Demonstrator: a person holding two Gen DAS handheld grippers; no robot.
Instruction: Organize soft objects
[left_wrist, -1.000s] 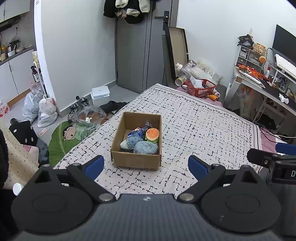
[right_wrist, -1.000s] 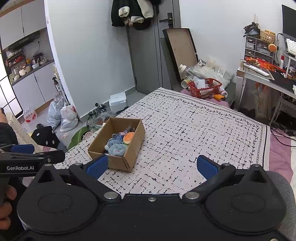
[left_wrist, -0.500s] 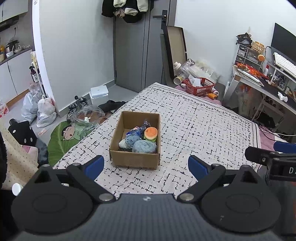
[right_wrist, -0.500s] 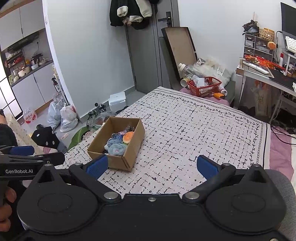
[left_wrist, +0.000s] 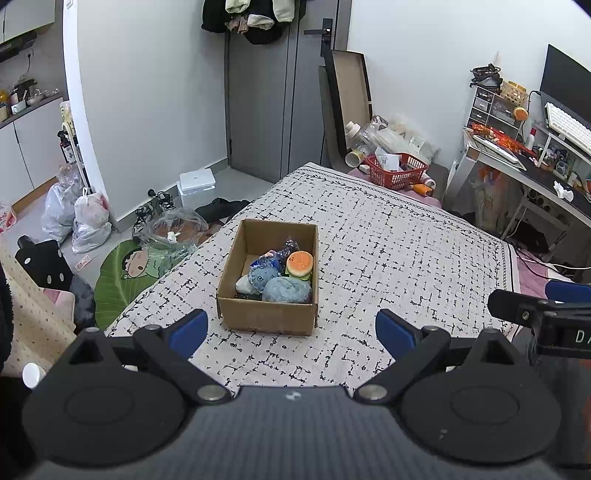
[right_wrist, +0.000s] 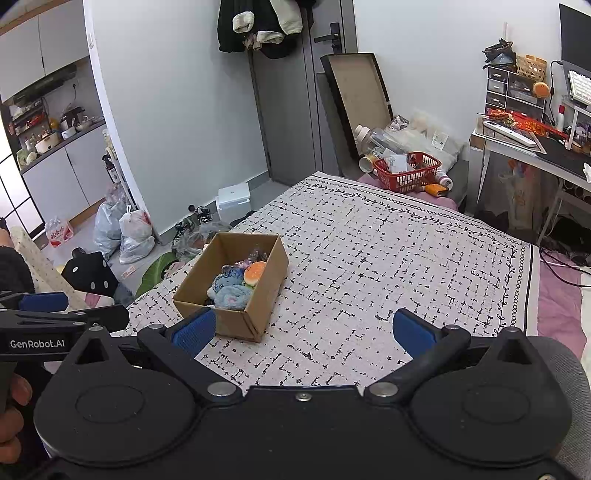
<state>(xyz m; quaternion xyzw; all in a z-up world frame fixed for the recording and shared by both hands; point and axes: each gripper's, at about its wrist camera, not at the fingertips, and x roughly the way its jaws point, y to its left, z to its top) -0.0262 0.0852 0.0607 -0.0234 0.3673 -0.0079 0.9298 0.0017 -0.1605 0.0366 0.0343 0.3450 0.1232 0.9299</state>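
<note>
An open cardboard box (left_wrist: 266, 317) stands on the patterned bedspread (left_wrist: 399, 251) near the bed's left edge. It holds several soft toys, among them a hamburger plush (left_wrist: 299, 263) and a blue plush (left_wrist: 287, 289). The box also shows in the right wrist view (right_wrist: 258, 306), with the hamburger plush (right_wrist: 255, 272) inside. My left gripper (left_wrist: 291, 328) is open and empty, just in front of the box. My right gripper (right_wrist: 303, 328) is open and empty, to the right of the box, above the bedspread (right_wrist: 388, 258).
A red basket (left_wrist: 397, 170) sits at the bed's far end. A desk (left_wrist: 528, 173) with clutter stands at the right. Bags (left_wrist: 79, 218) and a green mat (left_wrist: 125, 273) lie on the floor to the left. The door (left_wrist: 280, 92) is behind.
Both views have shifted slightly, the box sitting a little higher and leftward in frame. Both grippers stay open and empty.
</note>
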